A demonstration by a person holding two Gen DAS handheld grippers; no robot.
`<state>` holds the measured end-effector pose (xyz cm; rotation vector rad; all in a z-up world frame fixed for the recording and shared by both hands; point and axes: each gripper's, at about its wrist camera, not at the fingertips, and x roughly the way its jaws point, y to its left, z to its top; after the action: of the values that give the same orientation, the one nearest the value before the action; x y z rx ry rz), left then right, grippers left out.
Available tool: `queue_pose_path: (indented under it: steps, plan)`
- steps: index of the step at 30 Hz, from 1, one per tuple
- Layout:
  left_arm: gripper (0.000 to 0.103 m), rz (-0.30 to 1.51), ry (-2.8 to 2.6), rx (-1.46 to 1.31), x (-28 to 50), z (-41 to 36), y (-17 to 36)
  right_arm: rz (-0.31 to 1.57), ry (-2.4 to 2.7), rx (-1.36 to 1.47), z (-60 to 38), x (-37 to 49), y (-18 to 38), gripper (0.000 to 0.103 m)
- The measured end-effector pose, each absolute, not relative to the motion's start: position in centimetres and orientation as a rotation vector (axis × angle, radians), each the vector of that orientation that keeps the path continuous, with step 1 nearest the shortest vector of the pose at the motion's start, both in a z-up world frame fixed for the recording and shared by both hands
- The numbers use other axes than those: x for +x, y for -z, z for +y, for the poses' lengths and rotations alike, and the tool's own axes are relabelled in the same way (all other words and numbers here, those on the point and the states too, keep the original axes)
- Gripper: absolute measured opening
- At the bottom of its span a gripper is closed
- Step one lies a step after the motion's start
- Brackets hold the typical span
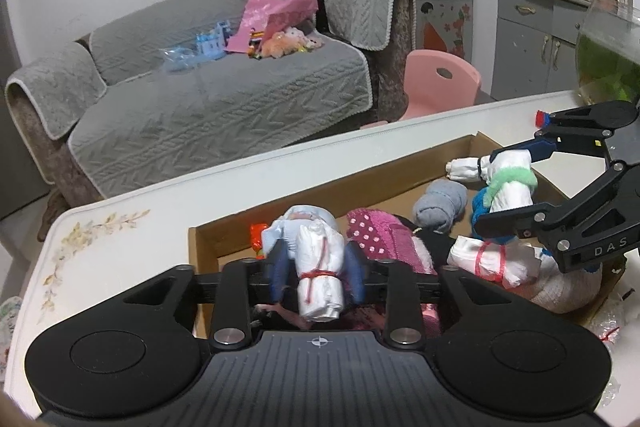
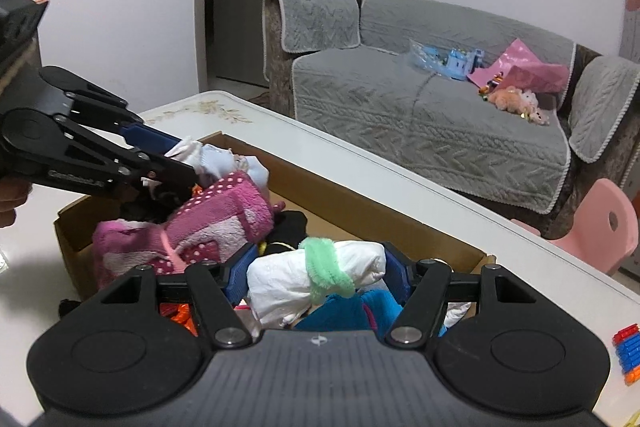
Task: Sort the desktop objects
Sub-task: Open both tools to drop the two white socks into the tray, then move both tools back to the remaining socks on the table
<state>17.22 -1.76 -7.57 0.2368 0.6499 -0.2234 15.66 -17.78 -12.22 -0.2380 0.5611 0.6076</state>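
A cardboard box (image 1: 328, 183) on the white table holds rolled socks and cloth bundles. My left gripper (image 1: 318, 277) is shut on a white bundle tied with red string (image 1: 320, 279), held over the box's near-left part. My right gripper (image 2: 316, 277) is shut on a white bundle with a green fuzzy band (image 2: 320, 273), over the box's right part. That bundle also shows in the left wrist view (image 1: 508, 183), as does the right gripper (image 1: 520, 187). The left gripper shows in the right wrist view (image 2: 176, 155). A pink dotted towel roll (image 2: 216, 215) lies between them.
In the box lie a grey sock roll (image 1: 440, 207), a second red-tied white bundle (image 1: 492, 259) and a blue cloth (image 2: 344, 311). Toy bricks (image 2: 628, 351) lie on the table at right. A glass bowl (image 1: 608, 55) stands far right. A sofa (image 1: 224, 99) and pink chair (image 1: 440, 83) are behind.
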Motion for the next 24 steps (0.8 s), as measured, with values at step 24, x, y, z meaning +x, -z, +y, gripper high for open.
queue_pose_path:
  steps: [24]
  plan:
    - [0.085, 0.608, 0.314, 0.185, 1.7, -0.8, 9.3, 0.512, -0.627, -0.181, -23.8, 0.5, 13.0, 0.087]
